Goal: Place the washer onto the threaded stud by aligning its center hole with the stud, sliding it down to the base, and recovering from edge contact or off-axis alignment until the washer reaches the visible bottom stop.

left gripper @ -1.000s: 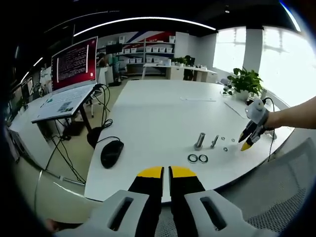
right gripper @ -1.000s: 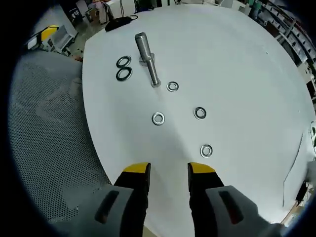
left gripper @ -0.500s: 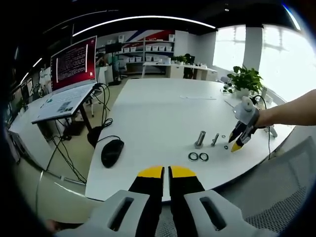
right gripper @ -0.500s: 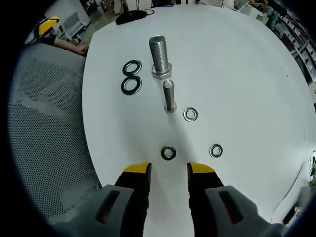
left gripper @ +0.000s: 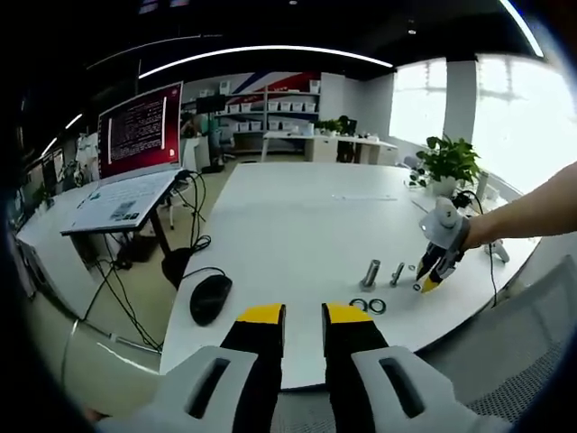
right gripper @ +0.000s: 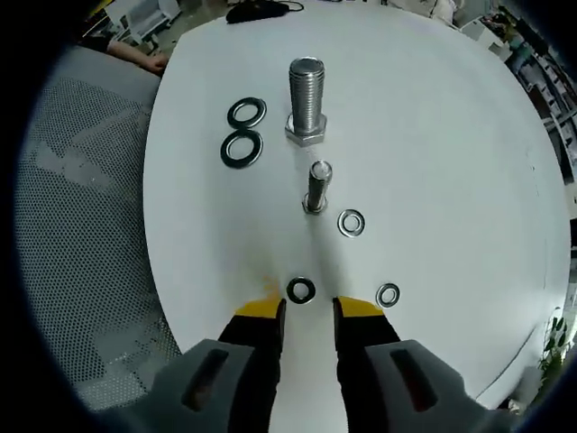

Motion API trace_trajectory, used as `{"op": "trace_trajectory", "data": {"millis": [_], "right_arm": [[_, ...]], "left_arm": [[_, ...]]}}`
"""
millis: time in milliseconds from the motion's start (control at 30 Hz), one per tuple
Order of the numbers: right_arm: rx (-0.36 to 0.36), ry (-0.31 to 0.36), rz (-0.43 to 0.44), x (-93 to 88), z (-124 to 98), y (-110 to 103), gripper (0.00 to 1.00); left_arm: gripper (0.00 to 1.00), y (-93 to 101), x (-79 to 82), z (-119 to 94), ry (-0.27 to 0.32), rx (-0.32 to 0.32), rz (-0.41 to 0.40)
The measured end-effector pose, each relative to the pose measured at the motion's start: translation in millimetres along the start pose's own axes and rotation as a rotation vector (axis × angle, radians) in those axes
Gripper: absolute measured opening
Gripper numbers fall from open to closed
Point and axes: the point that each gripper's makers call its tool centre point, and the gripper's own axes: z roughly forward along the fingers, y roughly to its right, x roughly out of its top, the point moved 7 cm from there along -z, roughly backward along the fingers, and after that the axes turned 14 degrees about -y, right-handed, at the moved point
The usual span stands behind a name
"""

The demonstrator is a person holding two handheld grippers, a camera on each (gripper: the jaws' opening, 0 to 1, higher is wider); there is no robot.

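In the right gripper view a large threaded stud (right gripper: pixel 306 95) stands upright on its hex base on the white table (right gripper: pixel 433 135), with a smaller stud (right gripper: pixel 316 186) just in front of it. One small washer (right gripper: pixel 300 290) lies flat right off the tips of my right gripper (right gripper: pixel 308 310), in line with the gap; the jaws stand open, a little apart. Two more small washers (right gripper: pixel 351 222) (right gripper: pixel 388 294) lie to its right. In the left gripper view my left gripper (left gripper: pixel 304 316) hangs off the table's near edge, slightly open and holding nothing, far from the studs (left gripper: pixel 370 272).
Two large dark washers (right gripper: pixel 243 131) lie left of the big stud. A grey mesh chair (right gripper: pixel 81 225) stands by the table's edge. A black mouse (left gripper: pixel 210 298) lies at the table's left corner. A person's arm (left gripper: pixel 532 212) holds the right gripper (left gripper: pixel 431 275). A screen (left gripper: pixel 140 122) and a plant (left gripper: pixel 448 158) stand farther off.
The right gripper has come down close to the nearest small washer and its jaws have narrowed. The left gripper's jaws have parted slightly, and its view has shifted a little.
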Motion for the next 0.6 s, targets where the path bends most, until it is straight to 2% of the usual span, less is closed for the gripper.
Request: {"op": "trace_trajectory", "data": {"millis": [200, 367, 600], "right_arm": [[0.018, 0.049, 0.042, 2.8, -1.5, 0.9, 0.24], [-0.007, 0.049, -0.009, 4.5, -2.2, -4.2, 0.23], [-0.003, 0.049, -0.026, 4.4, -2.4, -3.7, 0.21]], "left_arm": [[0.08, 1.2, -3.2, 0.6, -0.030, -0.001, 0.002], [0.07, 1.0, -3.0, 0.8, -0.035, -0.002, 0.001], [0.07, 0.9, -3.1, 0.8, -0.035, -0.003, -0.004]]}}
